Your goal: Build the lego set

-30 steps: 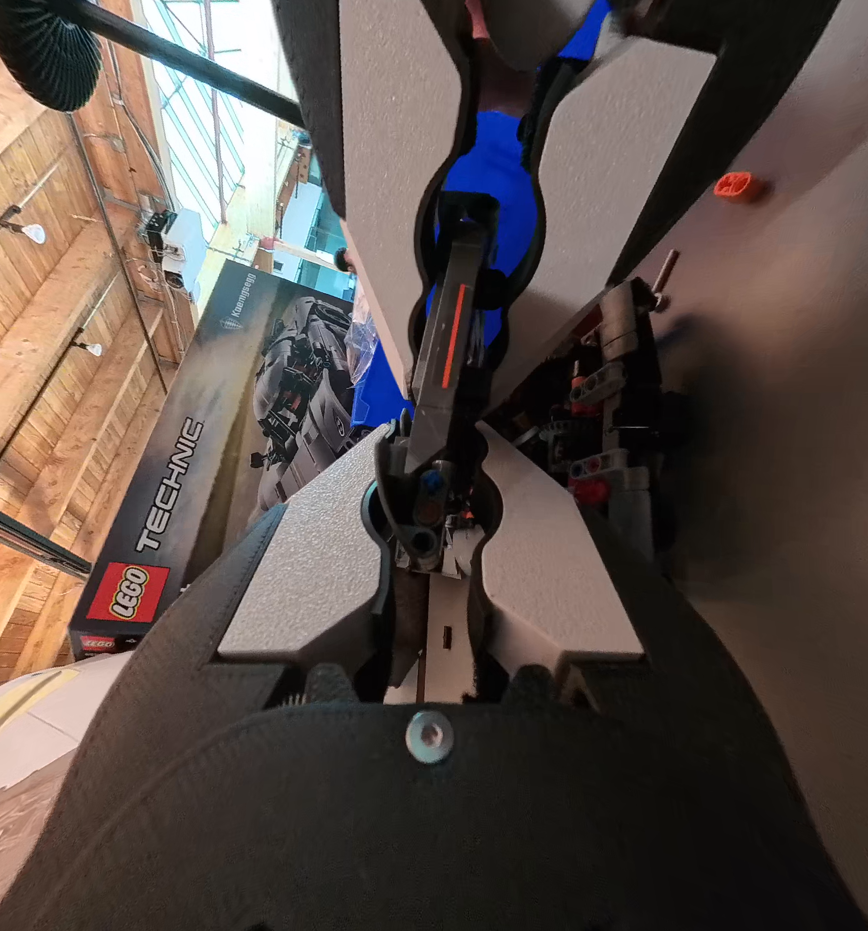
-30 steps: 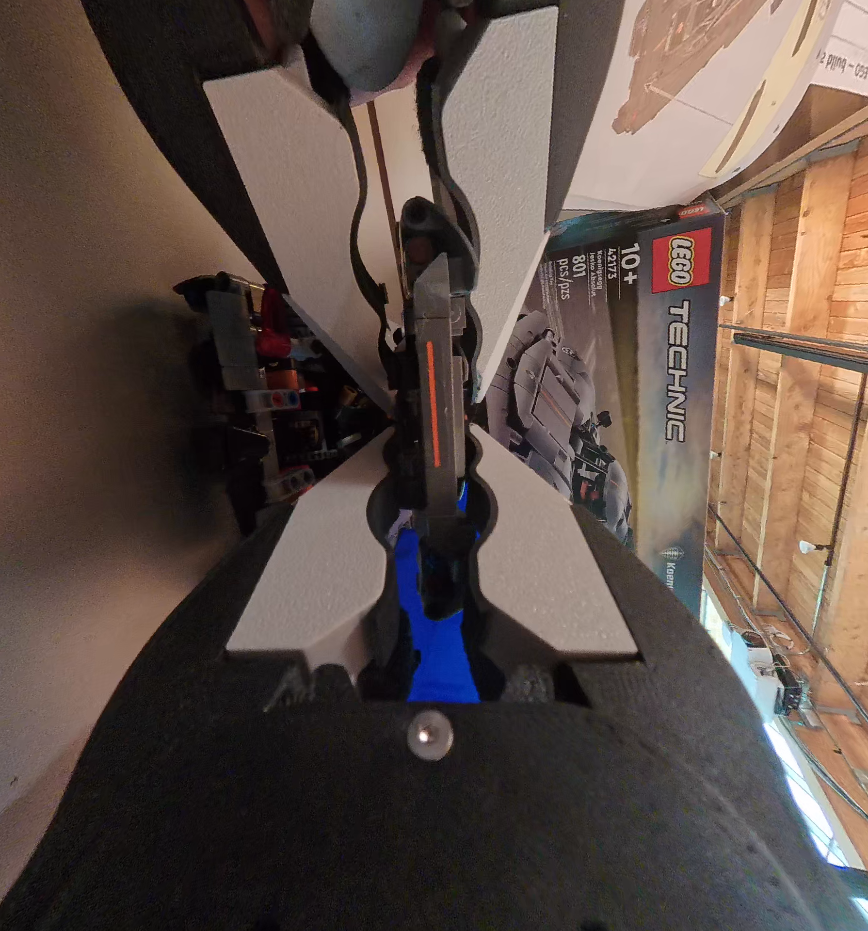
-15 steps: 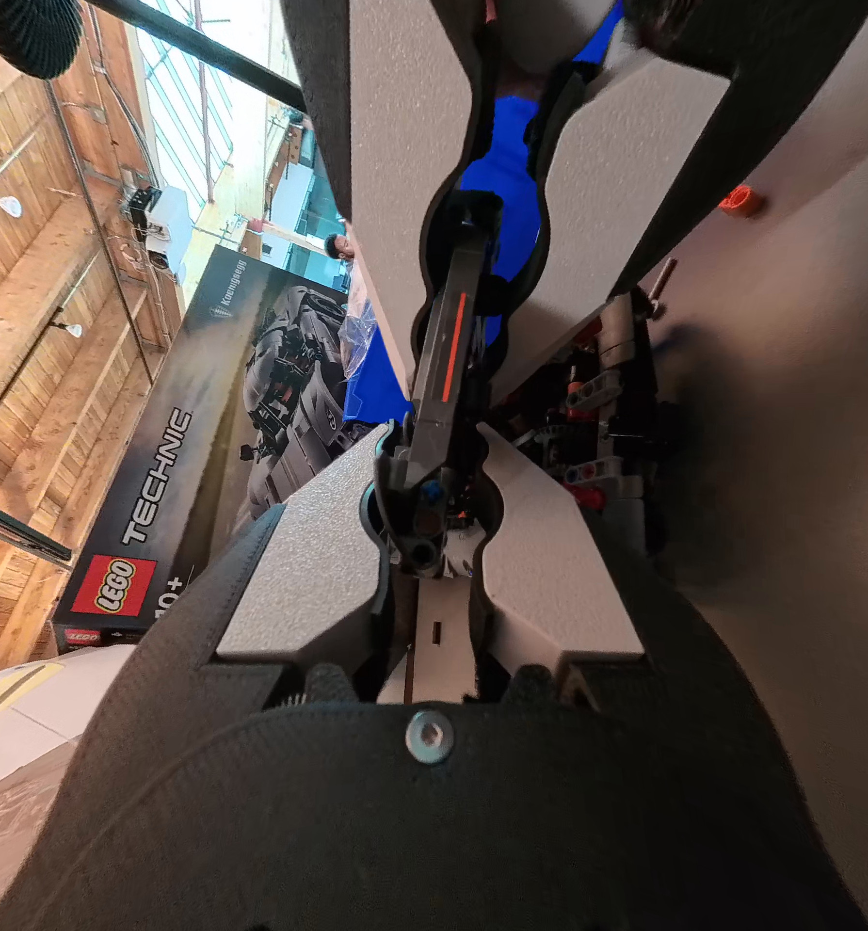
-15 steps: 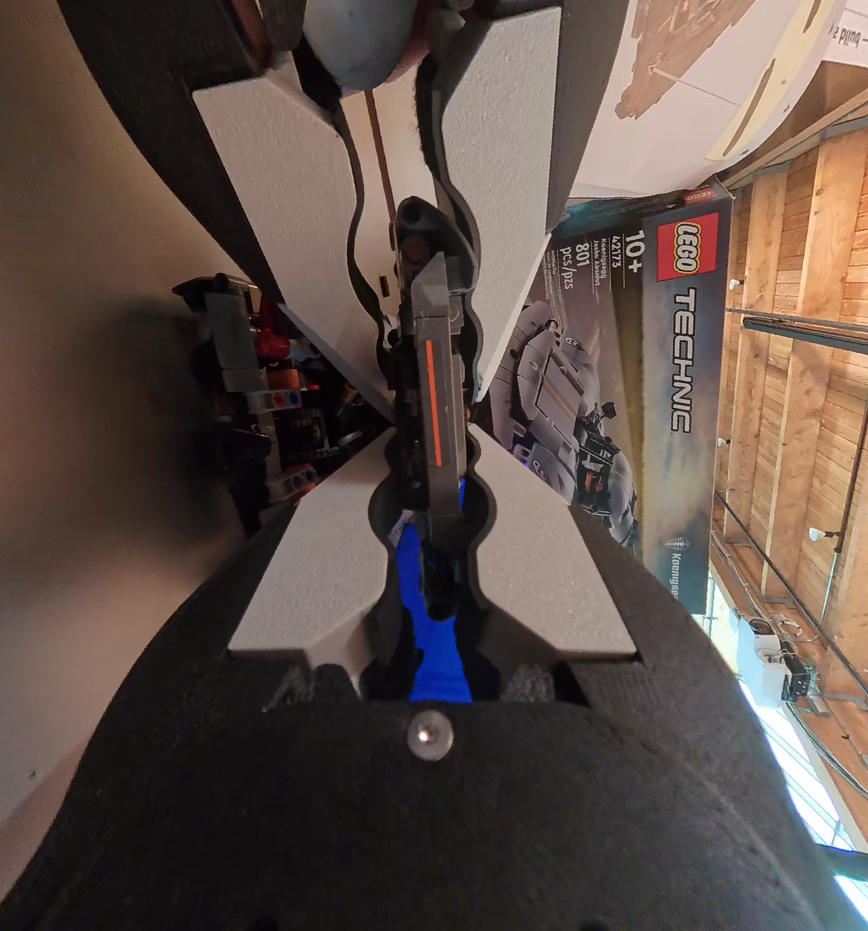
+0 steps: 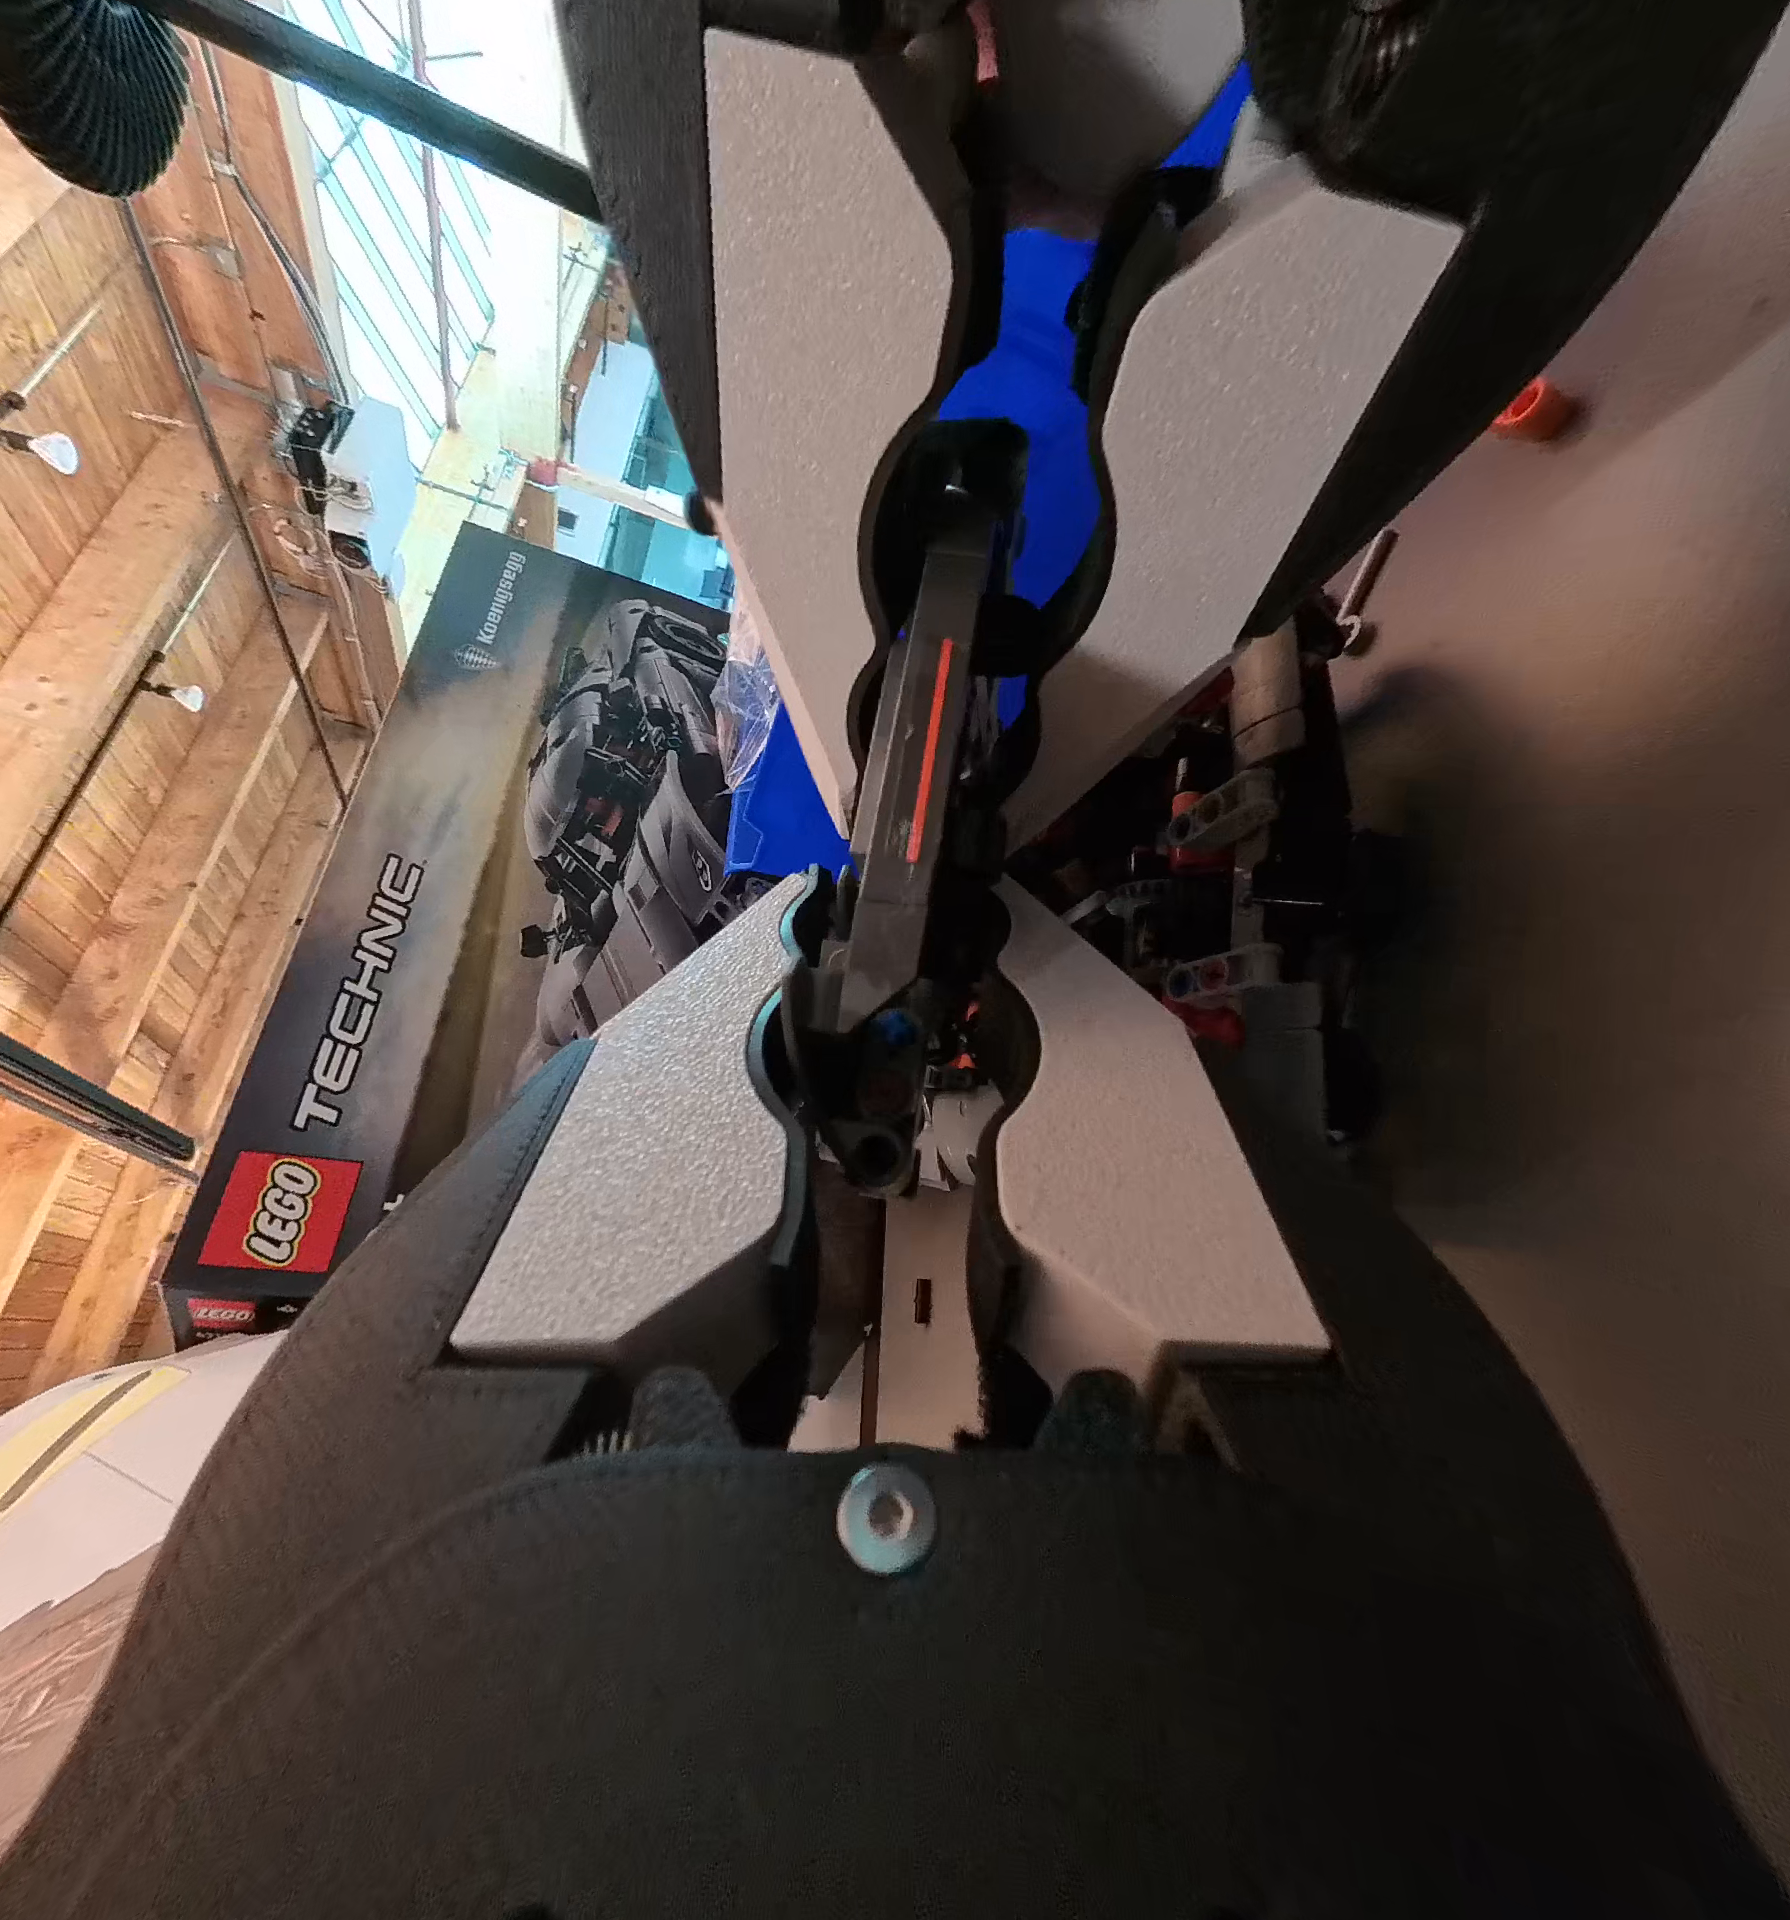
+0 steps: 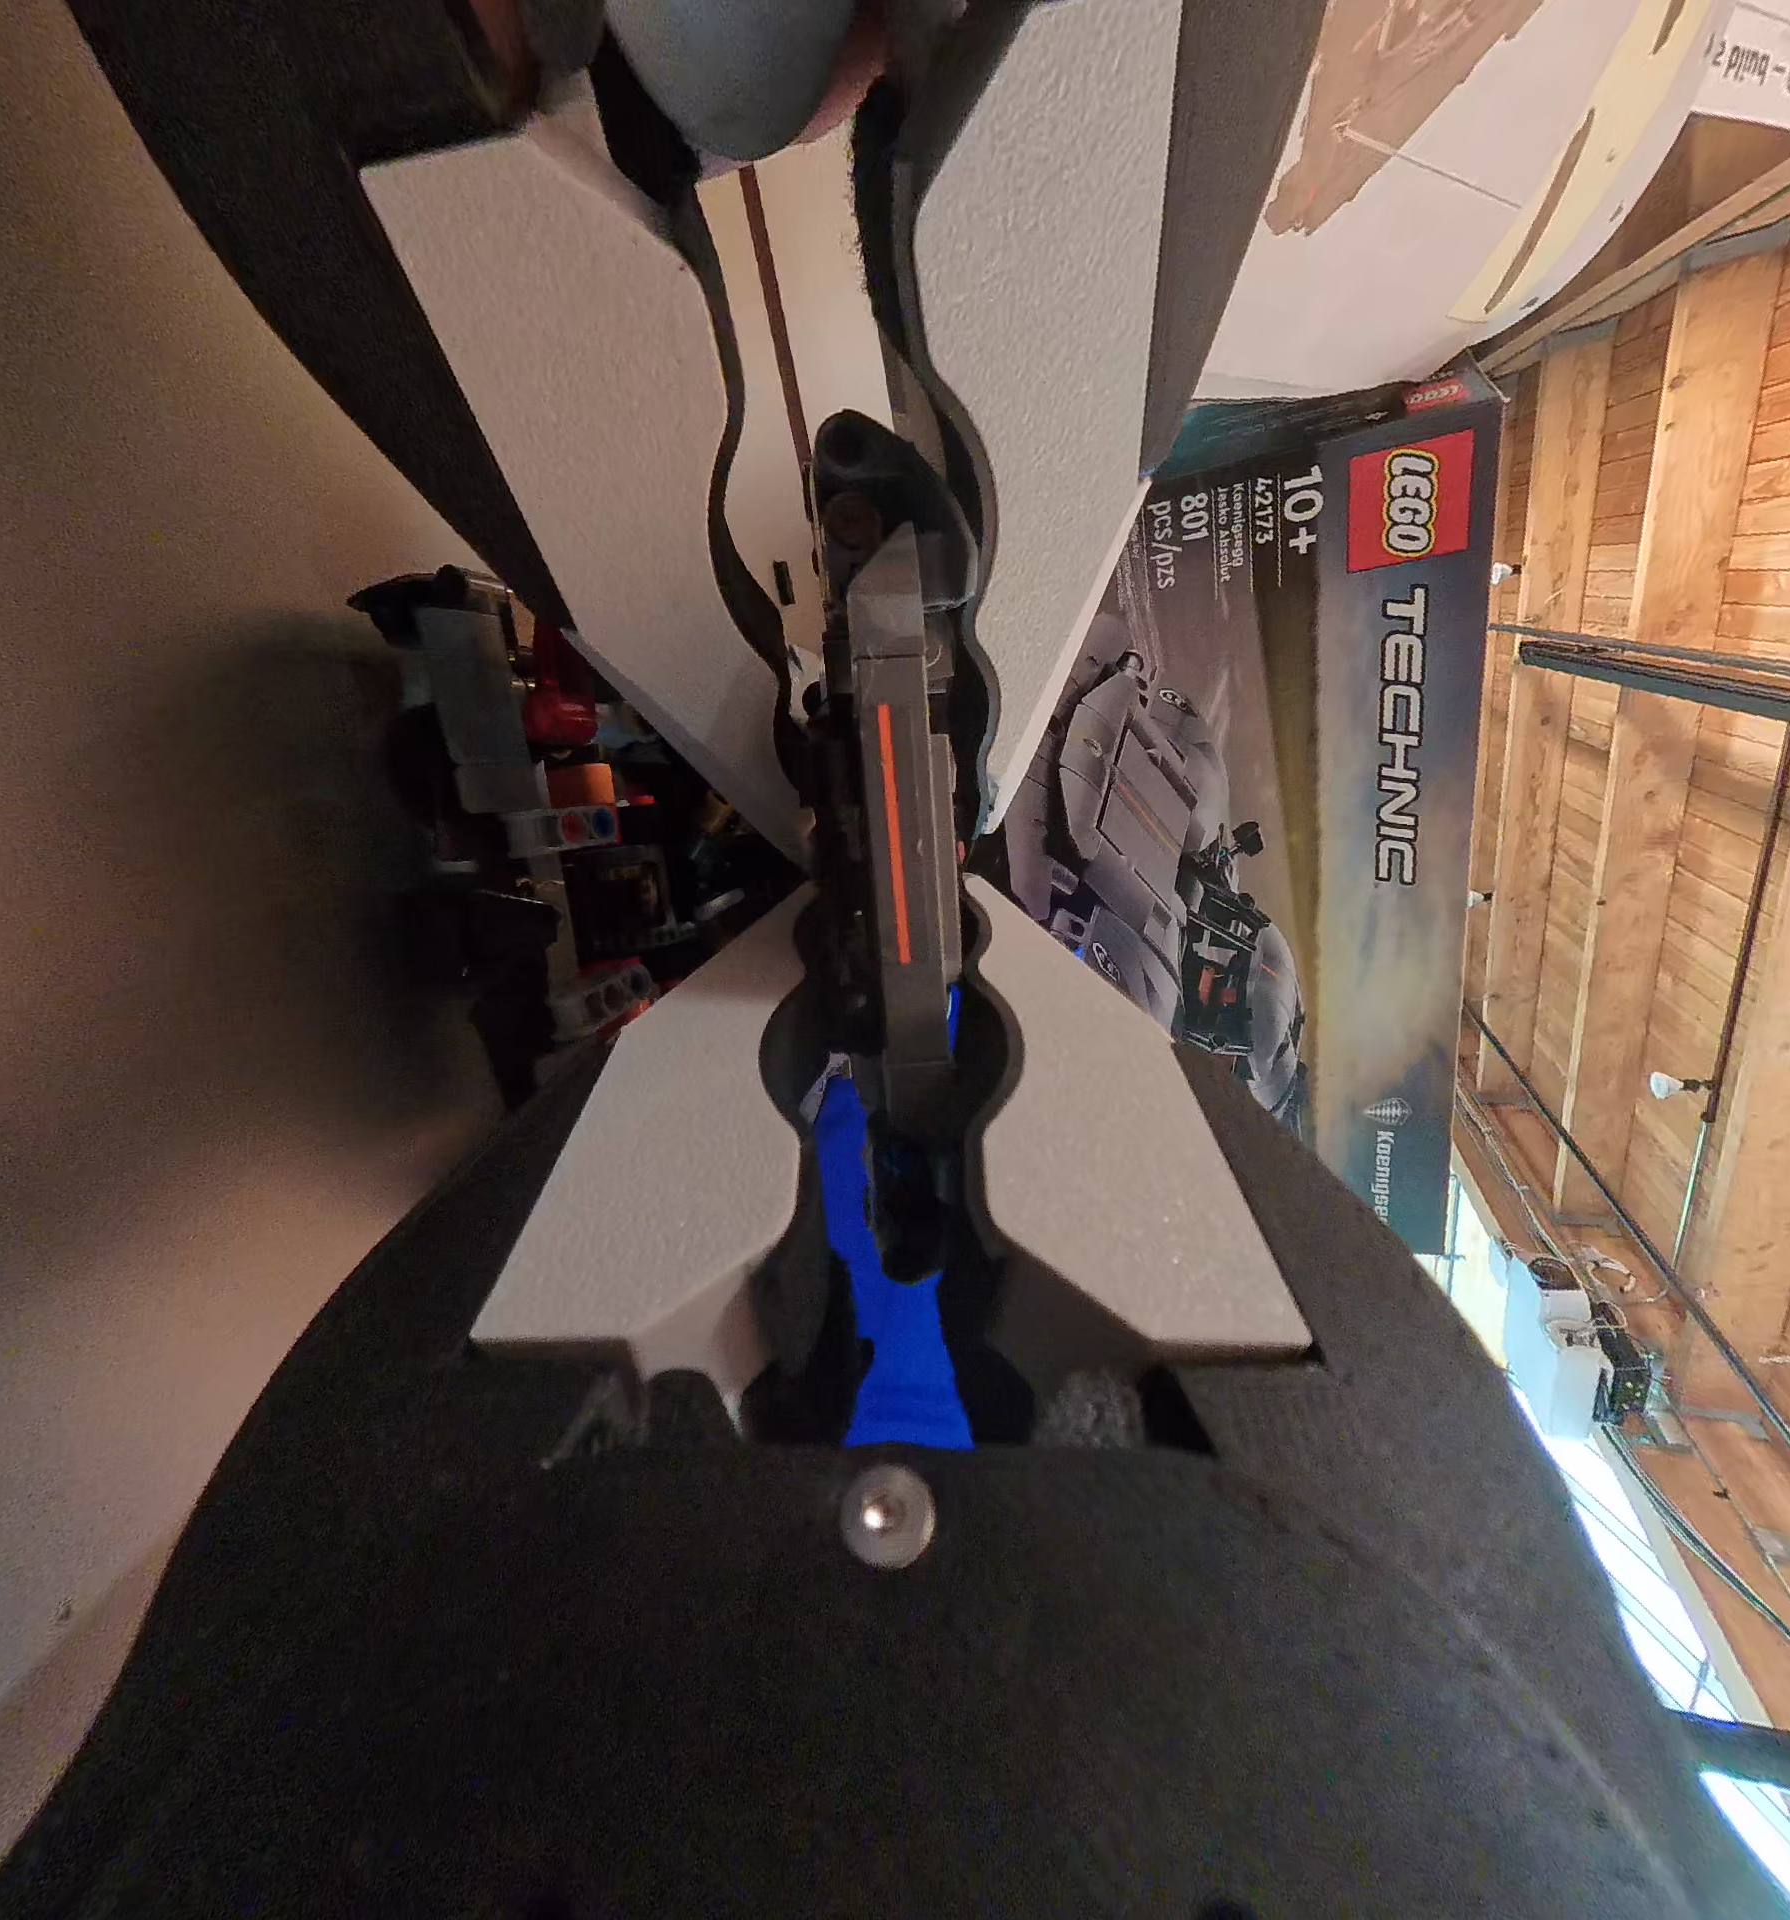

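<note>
Two grippers share one part: a long dark grey Technic sub-assembly with an orange stripe (image 5: 912,769), held in the air between them. The left gripper (image 5: 896,1049) is clamped on the end with the blue pin and open pin hole; the right gripper (image 6: 896,1049) is clamped on the opposite end, and each view shows the other gripper's pale fingers closing on the far end of the part. The partly built car chassis (image 5: 1234,862) sits on the beige table (image 5: 1649,935), just beyond and to the right of the grippers in the left wrist view, left of them in the right wrist view (image 6: 558,810); red, grey and black beams are visible, but no body panels that I can make out. The set's box (image 6: 1317,790) stands on the far side. A loose orange bush (image 5: 1530,410) lies well apart on the table. Judgement: the build is mid-way; the frame exists, this striped panel piece is assembled but not yet attached to the chassis. Remaining: mate it to the chassis, then the rest of the bodywork. Whether the sub-assembly itself is complete cannot be told.
</note>
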`<state>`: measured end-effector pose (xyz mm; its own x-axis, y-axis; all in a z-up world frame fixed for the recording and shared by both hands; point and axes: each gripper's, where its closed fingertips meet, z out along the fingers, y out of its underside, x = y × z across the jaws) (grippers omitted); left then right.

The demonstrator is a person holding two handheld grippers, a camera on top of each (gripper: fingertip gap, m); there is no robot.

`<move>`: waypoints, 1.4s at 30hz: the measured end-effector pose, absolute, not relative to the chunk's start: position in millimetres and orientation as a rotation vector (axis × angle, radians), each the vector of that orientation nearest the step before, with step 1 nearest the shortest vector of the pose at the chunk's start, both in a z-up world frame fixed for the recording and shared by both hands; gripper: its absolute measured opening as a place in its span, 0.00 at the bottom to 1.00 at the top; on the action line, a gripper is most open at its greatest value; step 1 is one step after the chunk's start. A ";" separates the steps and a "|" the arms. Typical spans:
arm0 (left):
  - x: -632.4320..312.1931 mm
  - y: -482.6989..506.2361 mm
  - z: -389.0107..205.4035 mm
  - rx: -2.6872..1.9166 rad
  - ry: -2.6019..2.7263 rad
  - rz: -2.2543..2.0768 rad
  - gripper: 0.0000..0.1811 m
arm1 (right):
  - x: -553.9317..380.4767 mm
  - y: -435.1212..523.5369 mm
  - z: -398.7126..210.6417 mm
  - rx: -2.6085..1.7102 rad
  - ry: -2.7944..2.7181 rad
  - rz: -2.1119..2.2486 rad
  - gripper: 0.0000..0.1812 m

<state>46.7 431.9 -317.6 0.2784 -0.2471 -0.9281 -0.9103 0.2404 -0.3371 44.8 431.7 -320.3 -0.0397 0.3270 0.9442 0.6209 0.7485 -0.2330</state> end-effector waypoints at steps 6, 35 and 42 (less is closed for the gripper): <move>45.5 433.0 -318.0 -1.278 1.231 0.664 0.13 | 44.1 432.6 -320.7 -0.784 -1.638 -0.288 0.09; 47.1 436.7 -317.2 -1.329 1.204 0.600 0.12 | 46.9 439.4 -321.0 -0.826 -1.645 -0.149 0.09; 48.9 440.1 -310.9 -1.402 1.157 0.440 0.13 | 47.5 441.8 -313.0 -0.882 -1.635 -0.048 0.10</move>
